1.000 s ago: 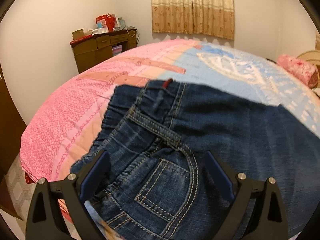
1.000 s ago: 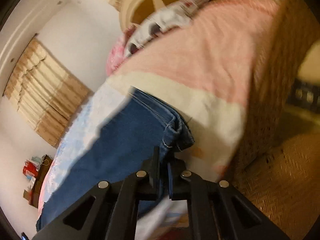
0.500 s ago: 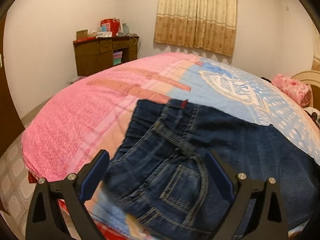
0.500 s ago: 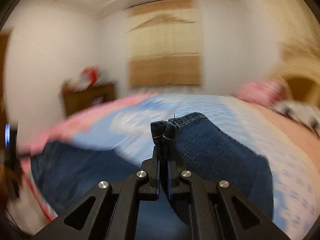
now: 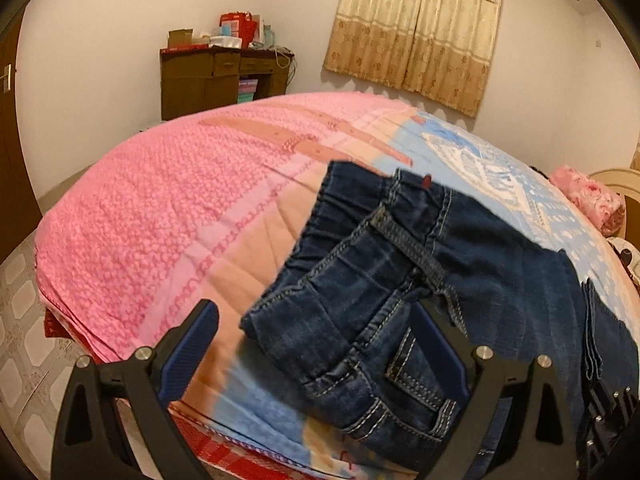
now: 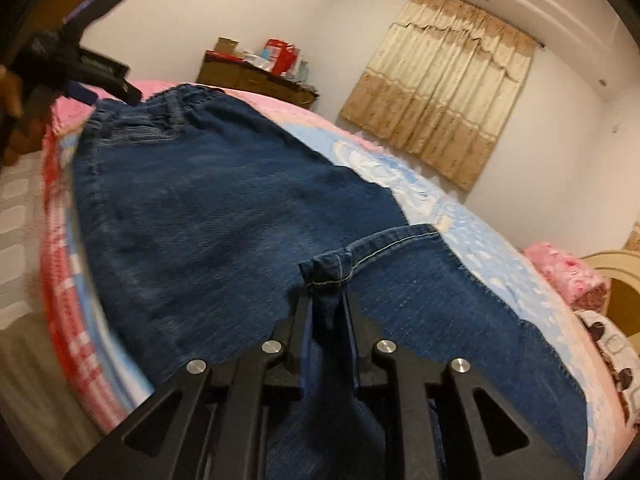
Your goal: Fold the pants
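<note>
Right gripper [image 6: 326, 312] swung pants [image 6: 240, 200] hem over legs — toward waistband.

place: home bedroom | evidence: quilted bed [image 5: 168, 216], curtained window [image 5: 416, 28], cluttered wooden desk [image 5: 216, 76], pillow [image 5: 588, 200]

My right gripper [image 6: 326, 312] pinched the hem of the jeans [image 6: 224, 208], which lay spread over the bed [image 6: 500, 256].

pants [image 5: 400, 280] | dark blue denim | on bed, waistband bunched | leg hem raised
</note>
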`<state>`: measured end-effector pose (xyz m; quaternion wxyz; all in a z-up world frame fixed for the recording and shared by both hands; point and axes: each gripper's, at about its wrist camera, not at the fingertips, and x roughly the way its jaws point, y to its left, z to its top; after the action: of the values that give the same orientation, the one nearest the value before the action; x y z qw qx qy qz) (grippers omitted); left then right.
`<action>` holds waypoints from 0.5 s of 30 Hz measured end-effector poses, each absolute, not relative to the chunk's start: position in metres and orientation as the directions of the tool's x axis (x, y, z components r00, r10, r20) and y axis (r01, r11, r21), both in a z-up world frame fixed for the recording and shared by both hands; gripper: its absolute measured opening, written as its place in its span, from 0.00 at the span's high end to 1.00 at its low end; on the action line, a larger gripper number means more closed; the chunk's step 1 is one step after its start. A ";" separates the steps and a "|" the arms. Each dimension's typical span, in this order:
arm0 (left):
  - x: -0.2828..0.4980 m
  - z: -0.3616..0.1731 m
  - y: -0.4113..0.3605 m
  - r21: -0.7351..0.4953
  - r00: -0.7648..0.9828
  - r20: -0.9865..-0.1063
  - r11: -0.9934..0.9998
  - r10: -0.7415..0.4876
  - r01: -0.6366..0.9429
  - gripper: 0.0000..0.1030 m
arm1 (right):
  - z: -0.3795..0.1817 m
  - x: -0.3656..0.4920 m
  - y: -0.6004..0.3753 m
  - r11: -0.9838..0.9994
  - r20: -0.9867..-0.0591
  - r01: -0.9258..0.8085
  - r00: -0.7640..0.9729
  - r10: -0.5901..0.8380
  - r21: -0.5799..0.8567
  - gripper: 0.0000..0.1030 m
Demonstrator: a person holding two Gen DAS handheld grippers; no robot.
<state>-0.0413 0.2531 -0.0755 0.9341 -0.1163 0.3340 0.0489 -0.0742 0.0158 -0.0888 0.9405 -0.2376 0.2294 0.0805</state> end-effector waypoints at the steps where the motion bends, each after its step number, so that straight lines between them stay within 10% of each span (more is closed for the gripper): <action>1: -0.041 -0.077 0.253 -0.183 0.769 -0.640 0.968 0.014 -0.170 0.05 | -0.089 -0.072 0.009 0.884 -0.483 -0.271 0.873 0.059 -0.382 0.84; 15: -0.057 -0.078 0.276 -0.182 0.766 -0.640 0.956 0.061 -0.229 0.05 | -0.094 -0.095 0.011 0.852 -0.579 -0.444 0.785 0.221 -0.276 0.82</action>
<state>-0.0571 0.2758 -0.0782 0.9312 -0.1256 0.3332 0.0778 -0.0954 0.0113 -0.0944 0.9226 -0.2031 0.2739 0.1803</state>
